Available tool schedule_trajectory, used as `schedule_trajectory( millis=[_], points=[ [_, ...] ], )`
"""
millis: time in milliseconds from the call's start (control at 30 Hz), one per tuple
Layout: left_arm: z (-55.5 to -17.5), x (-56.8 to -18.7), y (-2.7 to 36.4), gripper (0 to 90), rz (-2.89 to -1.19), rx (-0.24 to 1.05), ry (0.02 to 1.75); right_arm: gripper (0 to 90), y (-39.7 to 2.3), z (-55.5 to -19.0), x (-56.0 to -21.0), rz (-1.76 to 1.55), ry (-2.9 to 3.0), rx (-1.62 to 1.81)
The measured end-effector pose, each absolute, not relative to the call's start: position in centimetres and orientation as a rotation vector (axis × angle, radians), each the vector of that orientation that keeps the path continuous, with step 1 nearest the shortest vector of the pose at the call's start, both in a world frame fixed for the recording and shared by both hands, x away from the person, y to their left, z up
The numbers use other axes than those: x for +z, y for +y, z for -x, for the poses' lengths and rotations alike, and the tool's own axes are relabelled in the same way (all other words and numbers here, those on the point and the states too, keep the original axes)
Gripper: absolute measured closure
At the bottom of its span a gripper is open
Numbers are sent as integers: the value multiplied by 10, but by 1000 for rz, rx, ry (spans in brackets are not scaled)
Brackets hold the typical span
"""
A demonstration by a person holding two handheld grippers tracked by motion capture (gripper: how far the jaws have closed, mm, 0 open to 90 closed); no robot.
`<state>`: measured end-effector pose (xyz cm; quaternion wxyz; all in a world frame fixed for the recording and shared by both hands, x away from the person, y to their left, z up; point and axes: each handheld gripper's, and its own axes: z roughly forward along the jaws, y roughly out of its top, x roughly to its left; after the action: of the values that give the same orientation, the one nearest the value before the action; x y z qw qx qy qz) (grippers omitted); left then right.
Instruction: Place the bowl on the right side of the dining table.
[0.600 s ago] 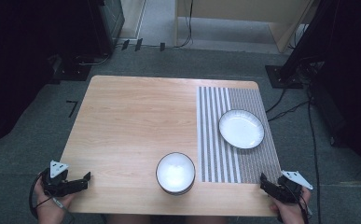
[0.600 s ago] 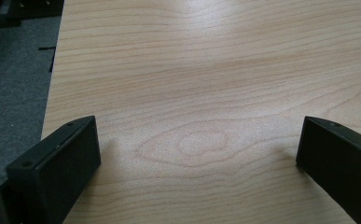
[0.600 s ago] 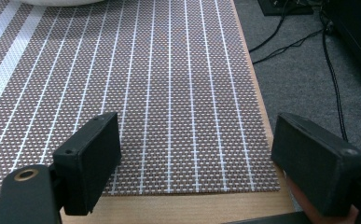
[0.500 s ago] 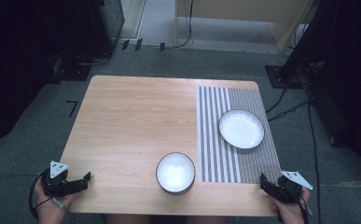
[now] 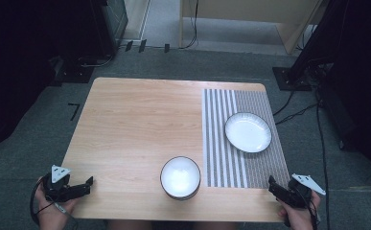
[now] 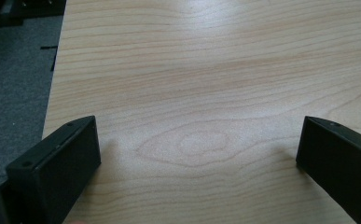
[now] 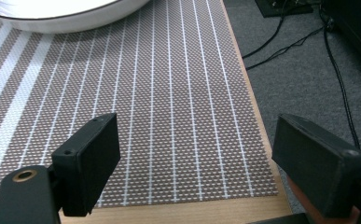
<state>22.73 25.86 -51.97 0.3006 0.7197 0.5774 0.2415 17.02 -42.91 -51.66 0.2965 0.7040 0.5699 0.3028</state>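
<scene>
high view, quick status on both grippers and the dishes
Left gripper open, empty, near left table edge. Right gripper open, empty, near striped placemat. White dark-rimmed bowl on bare wood; white dark-rimmed plate on mat. Nothing in the way.

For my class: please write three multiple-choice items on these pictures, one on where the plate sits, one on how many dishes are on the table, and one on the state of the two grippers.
1. Where does the plate sit?
A. on the bare wood
B. on the striped mat
C. inside the bowl

2. How many dishes are on the table?
A. one
B. two
C. four

3. How do the grippers stand?
A. both open, holding nothing
B. both shut on the bowl
C. the left one shut on the plate

Answers:
1. B, the plate lies on the striped mat at the table's right side.
2. B, there is just the plate and the bowl, which stands near the front edge.
3. A, the left gripper has its jaws wide apart over bare wood, and the right gripper has its jaws apart over the mat.
</scene>
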Motion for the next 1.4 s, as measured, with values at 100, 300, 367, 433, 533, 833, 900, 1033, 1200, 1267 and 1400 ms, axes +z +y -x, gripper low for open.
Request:
schedule_trajectory(
  millis=[100, 300, 367, 433, 533, 833, 900, 1033, 1200, 1267, 1400],
  points=[
    [-229, -519, 259, 0, -1916, 638, 1533, 150, -426, -170, -513, -1866, 1521, 812],
    [-235, -519, 260, 0, -1918, 635, 1532, 149, -420, -170, -507, -1869, 1507, 837],
    [-235, -519, 260, 0, -1918, 635, 1532, 148, -418, -170, -505, -1864, 1501, 840],
    [-235, -519, 260, 0, -1918, 635, 1531, 148, -416, -169, -503, -1864, 1503, 848],
    [-235, -519, 260, 0, -1918, 635, 1531, 149, -412, -170, -500, -1854, 1507, 848],
    [-235, -519, 259, 0, -1918, 636, 1530, 151, -400, -173, -492, -1835, 1530, 840],
    [-234, -519, 259, 0, -1920, 635, 1528, 151, -397, -173, -489, -1836, 1532, 853],
    [-234, -519, 259, 0, -1920, 635, 1528, 152, -392, -174, -483, -1824, 1543, 873],
    [-234, -519, 259, 0, -1920, 635, 1528, 152, -384, -174, -476, -1809, 1560, 899],
    [-234, -519, 259, 0, -1920, 635, 1528, 153, -382, -175, -473, -1809, 1564, 902],
    [-234, -519, 259, 0, -1920, 635, 1528, 153, -376, -176, -469, -1791, 1576, 909]
  ],
)
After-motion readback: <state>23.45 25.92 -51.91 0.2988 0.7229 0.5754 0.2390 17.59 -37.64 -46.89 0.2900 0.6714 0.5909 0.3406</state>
